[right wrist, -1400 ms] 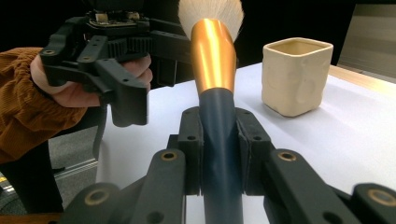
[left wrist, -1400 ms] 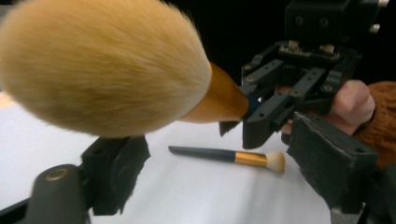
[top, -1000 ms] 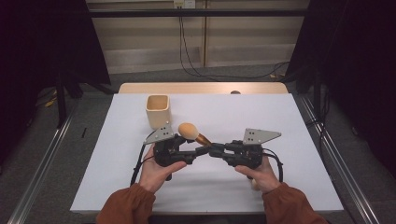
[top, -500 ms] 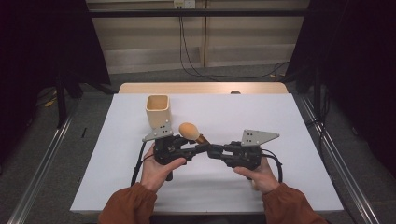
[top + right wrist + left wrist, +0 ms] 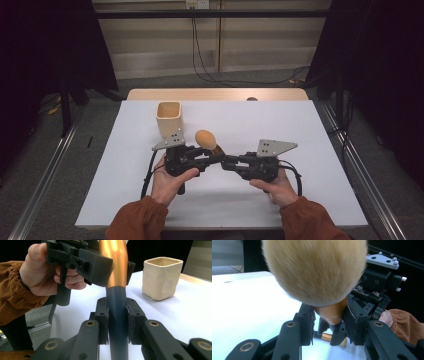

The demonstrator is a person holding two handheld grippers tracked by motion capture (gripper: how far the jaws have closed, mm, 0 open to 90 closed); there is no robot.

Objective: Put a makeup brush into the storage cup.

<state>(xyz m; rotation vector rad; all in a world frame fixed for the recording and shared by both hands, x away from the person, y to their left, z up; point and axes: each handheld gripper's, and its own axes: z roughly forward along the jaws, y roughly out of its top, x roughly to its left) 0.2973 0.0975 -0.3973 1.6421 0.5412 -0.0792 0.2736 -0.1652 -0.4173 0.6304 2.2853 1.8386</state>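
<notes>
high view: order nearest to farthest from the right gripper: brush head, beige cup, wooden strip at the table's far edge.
1. Brush head: just up and left of the right gripper, over the left gripper's jaws.
2. Beige cup: farther left and back, standing on the white table cover.
3. Wooden strip: along the table's far edge, behind the cup.
</notes>
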